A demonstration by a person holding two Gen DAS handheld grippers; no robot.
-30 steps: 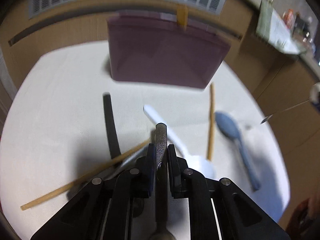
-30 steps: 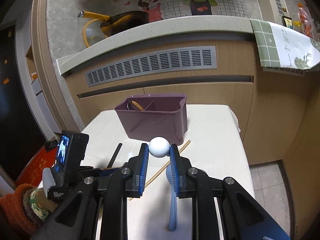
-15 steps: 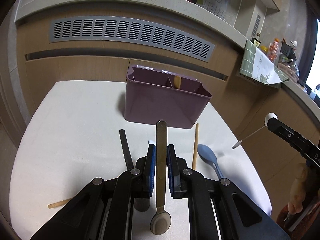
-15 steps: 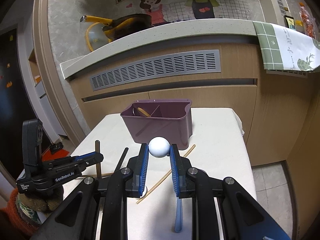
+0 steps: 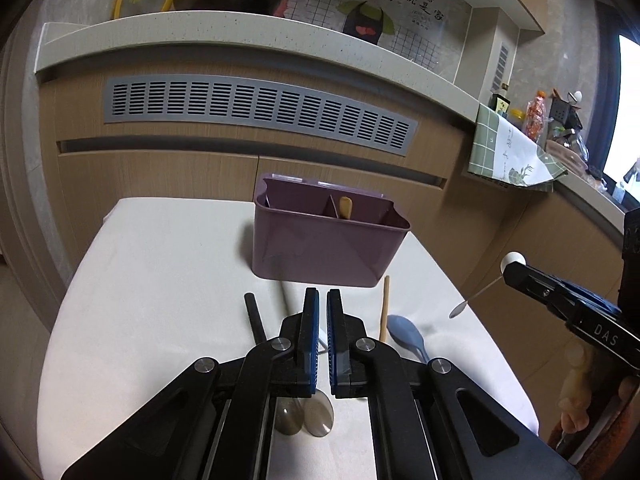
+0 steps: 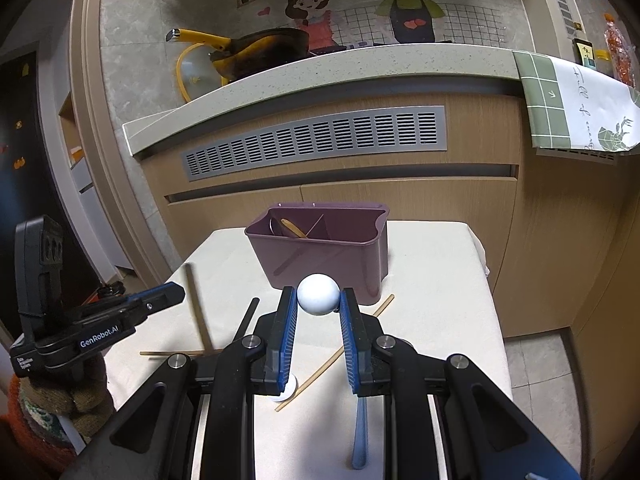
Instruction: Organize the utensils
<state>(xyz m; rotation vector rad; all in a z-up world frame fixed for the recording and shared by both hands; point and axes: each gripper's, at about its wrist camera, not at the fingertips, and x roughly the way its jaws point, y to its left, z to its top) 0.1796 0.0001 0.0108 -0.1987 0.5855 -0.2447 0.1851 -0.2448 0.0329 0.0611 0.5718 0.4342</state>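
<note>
The right tool [image 6: 318,294] is clamped on the white ball of one ball-topped stirrer [image 5: 514,259], its thin stem slanting down toward the counter [image 5: 160,280]. The left tool [image 5: 323,294] has just been closing, and its pads are now together with nothing visible between them. One brown spoon [image 6: 200,312] stands near-upright at its tip; I cannot tell whether it is gripped. Two wooden chopsticks [image 6: 320,367] lie before the purple caddy [image 5: 320,248].

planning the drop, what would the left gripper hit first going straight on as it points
Probably the front wall of the purple utensil holder; depth is unclear, so maybe the table before it.
</note>
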